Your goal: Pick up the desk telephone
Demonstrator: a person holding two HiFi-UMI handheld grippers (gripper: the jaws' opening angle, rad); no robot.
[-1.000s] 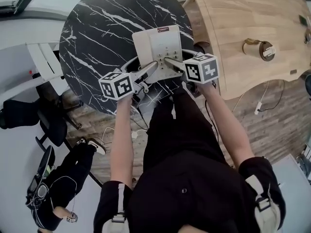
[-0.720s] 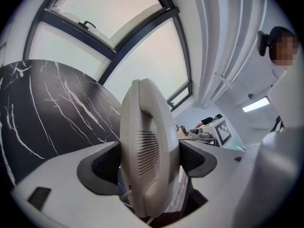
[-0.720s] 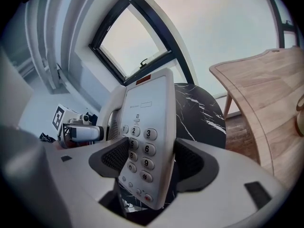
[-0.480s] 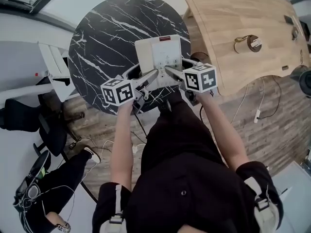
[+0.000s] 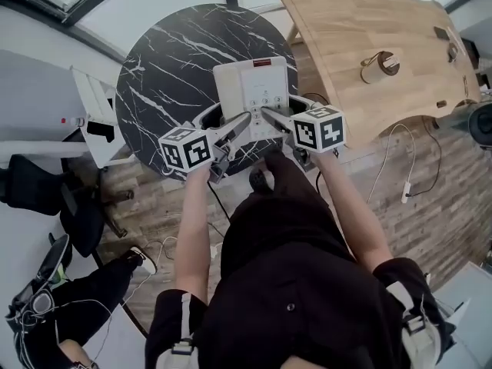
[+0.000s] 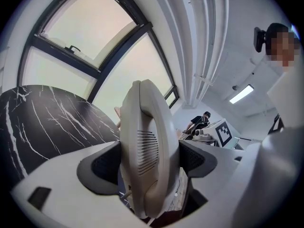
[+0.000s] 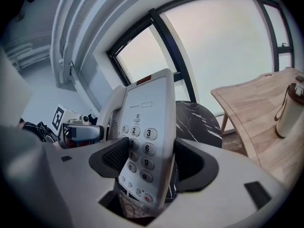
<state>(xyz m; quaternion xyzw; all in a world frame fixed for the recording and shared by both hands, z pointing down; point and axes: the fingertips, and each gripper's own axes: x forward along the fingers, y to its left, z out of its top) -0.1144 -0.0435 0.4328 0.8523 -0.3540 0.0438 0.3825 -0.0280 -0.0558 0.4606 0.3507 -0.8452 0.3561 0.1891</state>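
Telephone point(image 5: 254, 83) clamped in left tongs point(image 5: 240, 123), right tongs point(image 5: 269, 115), over table point(image 5: 169, 60)

— Colours now: the desk telephone point(image 5: 254, 91) is off-white, grey keys with dark numerals, and a red strip at the top.
— And the round table point(image 5: 169, 60), black, streaked with white veins like marble.
— Left gripper point(image 5: 231, 120) and right gripper point(image 5: 286, 110): pale grey, dark textured pads point(image 7: 111, 158), cubes white with black square markers.
— Other table point(image 5: 354, 44), light wood grain. Lowest key looks red, though it's tiny.
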